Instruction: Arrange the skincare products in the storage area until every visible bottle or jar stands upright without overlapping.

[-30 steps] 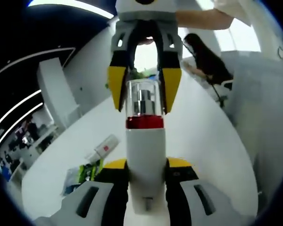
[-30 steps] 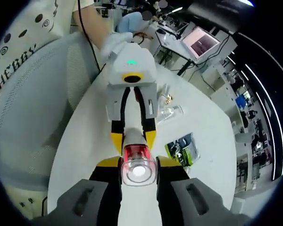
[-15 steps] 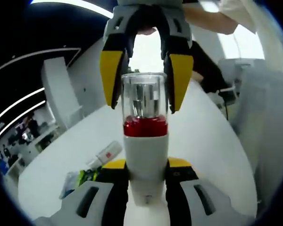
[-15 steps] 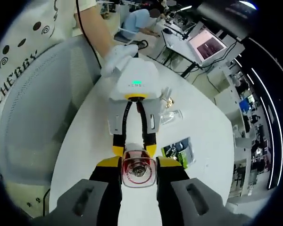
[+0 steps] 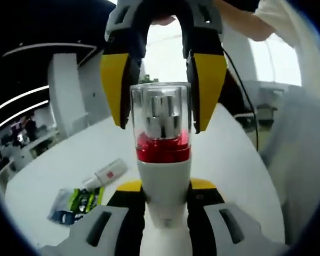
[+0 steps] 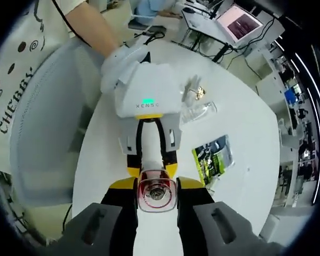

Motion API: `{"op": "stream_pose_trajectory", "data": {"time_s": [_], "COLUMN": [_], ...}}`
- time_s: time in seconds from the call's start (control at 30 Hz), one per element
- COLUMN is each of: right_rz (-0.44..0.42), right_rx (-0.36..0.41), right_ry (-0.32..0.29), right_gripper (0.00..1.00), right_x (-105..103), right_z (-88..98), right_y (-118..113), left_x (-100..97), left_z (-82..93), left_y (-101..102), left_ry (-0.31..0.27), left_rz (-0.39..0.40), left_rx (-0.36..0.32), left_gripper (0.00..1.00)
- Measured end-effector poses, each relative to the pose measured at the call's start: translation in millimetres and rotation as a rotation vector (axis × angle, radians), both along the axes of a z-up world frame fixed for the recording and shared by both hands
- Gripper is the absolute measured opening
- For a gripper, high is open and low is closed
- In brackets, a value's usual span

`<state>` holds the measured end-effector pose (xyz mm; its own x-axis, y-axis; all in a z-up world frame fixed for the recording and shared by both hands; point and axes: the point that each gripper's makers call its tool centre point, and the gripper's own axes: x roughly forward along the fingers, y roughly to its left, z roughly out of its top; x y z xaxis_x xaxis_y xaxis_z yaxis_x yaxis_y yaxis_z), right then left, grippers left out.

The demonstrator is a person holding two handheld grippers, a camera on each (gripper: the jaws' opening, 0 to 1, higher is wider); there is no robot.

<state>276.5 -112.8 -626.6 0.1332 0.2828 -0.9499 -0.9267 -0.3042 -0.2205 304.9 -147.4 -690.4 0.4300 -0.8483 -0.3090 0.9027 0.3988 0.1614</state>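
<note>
Both grippers' fingers clamp bottle | white body, red band, clear cap

Bottle between both tongs, above table; tube beside packet

Pump bottles: one, white with a red band and clear cap, above the white table.
Tubes: one, white with a red label, lying on the table.
Green sachets: one, beside the tube.
Clear bottles: one, lying on the table.
Grippers: two.
</note>
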Motion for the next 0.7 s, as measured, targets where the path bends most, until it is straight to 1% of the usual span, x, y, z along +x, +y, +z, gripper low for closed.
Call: {"op": "stream_pose_trajectory", "data": {"time_s": [0.2,0.23,0.3,0.47,0.6,0.7], "right_rz": [-0.029,-0.037,-0.040,-0.054,-0.043,-0.047], "right_rx": [-0.038,-0.040,-0.032,-0.029,-0.035,-0.014], "right_ry": [0.029,0.032,0.036,0.062,0.061,0.079], "right_gripper": [0.28,0.28,0.28,0.28,0.29,0.29], "right_x": [2.5,1.8,-1.1,1.9,2.6,4.3], "right_z": [-6.7,-5.4,-4.1,-4.5,-5.2,-4.5], "right_y": [-5.8,-7.0,-6.4,-1.4,1.0,1.6], "left_x": [0.4,-0.1,-0.1,0.5,-1.1,-0.8], "left_z": [-7.2,-7.4,-6.8,-7.5,-5.7,-5.6], "left_y": [-4.9,-5.2,-5.6,-3.2,-3.7,-3.0], "left_ry": [0.033,0.040,0.036,0.047,0.051,0.053], "left_rz": [-0.022,-0.023,-0.030,-0.054,-0.046,-0.047], "left_rx": [-0.012,-0.022,-0.029,-0.063,-0.070,-0.073], "left_gripper": [0.28,0.28,0.28,0.28,0.28,0.28]}}
